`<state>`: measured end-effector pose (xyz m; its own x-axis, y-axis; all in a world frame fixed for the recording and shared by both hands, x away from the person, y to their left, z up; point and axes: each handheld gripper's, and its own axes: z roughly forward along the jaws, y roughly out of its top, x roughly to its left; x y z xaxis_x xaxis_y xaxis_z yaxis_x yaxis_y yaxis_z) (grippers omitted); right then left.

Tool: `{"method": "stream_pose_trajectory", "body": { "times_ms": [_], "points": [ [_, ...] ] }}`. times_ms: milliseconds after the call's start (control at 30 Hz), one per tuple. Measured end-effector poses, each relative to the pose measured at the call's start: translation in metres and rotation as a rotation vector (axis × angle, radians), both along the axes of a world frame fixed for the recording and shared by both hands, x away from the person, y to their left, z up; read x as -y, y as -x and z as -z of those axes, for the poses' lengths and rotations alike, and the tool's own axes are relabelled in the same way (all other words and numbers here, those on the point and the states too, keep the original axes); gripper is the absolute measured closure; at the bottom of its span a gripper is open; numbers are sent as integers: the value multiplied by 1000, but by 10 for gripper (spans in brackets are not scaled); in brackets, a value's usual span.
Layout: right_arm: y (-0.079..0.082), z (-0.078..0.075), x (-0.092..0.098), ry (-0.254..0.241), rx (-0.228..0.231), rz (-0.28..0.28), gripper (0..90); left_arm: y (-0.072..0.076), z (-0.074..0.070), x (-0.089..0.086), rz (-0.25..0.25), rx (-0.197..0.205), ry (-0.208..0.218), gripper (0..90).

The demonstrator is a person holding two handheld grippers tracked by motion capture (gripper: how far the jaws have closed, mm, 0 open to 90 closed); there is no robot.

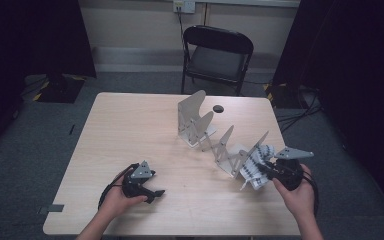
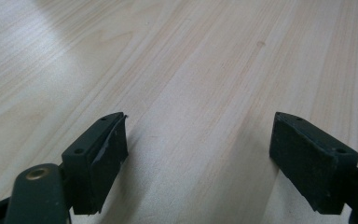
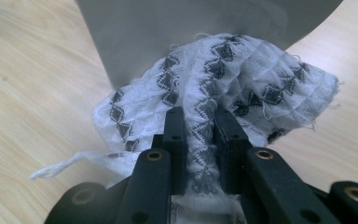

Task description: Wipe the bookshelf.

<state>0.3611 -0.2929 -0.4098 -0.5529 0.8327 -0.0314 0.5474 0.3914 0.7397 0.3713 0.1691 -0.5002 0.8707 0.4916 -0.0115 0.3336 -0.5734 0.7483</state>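
A white cloth with a dark diamond pattern (image 1: 256, 165) lies bunched at the near right of the wooden table (image 1: 130, 130), against a grey folding rack of upright plates (image 1: 220, 142). My right gripper (image 1: 266, 170) is shut on a fold of that cloth (image 3: 223, 88); in the right gripper view the fabric is pinched between the two black fingers (image 3: 175, 135), with a grey plate of the rack (image 3: 168, 32) right behind it. My left gripper (image 1: 155, 192) rests low on the table at the near left, open, with only bare wood between its fingers (image 2: 100, 158).
A black folding chair (image 1: 217, 55) stands beyond the far edge of the table. A small dark round spot (image 1: 218, 108) marks the tabletop behind the rack. Dark curtains hang at both sides, and cables run over the grey floor at the right.
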Motion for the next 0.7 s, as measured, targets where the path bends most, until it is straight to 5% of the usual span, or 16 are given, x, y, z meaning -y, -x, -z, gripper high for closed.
{"method": "stream_pose_trajectory", "body": {
  "times_ms": [300,700],
  "points": [
    [3,35,-5,-7,-65,2,768,0,0,0,0,0,1,188],
    [6,58,-8,-19,-102,3,763,0,0,0,0,0,0,188]
  ]
}}
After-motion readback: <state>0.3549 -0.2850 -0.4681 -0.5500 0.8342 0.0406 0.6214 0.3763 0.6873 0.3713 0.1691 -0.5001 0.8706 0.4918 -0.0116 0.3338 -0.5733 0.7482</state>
